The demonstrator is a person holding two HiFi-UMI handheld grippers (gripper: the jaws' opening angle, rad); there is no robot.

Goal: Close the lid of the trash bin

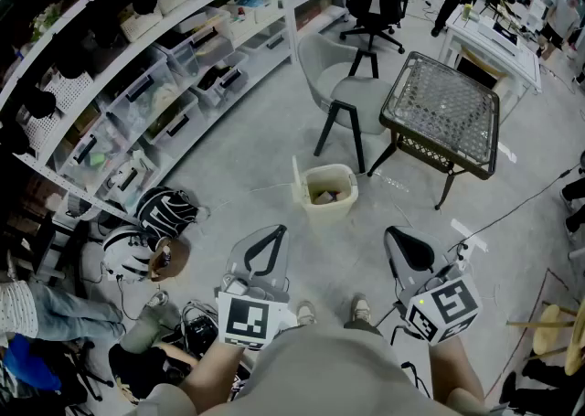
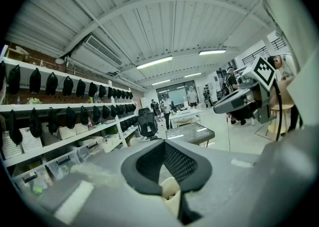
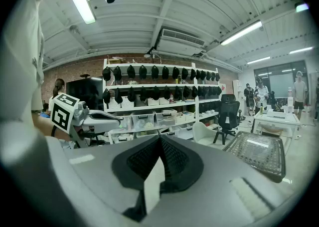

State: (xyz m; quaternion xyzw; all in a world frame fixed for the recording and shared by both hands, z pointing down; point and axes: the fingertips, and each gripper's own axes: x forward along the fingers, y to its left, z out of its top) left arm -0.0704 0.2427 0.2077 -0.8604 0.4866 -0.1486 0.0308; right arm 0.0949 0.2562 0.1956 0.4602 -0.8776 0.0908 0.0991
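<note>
A cream trash bin (image 1: 326, 193) stands on the concrete floor just ahead of me, with its lid (image 1: 297, 182) upright along its left side and some rubbish inside. My left gripper (image 1: 275, 231) hovers near and left of the bin, jaws shut and empty. My right gripper (image 1: 393, 233) is near and right of it, also shut on nothing. In the left gripper view the jaws (image 2: 164, 141) meet at their tips, and the bin (image 2: 169, 191) shows through the gap below. In the right gripper view the jaws (image 3: 160, 137) meet too.
A grey chair (image 1: 351, 92) and a mesh-topped table (image 1: 444, 111) stand just beyond the bin. Shelves with storage boxes (image 1: 146, 103) run along the left. Helmets and bags (image 1: 157, 222) lie on the floor at left. A cable (image 1: 512, 213) crosses the floor at right.
</note>
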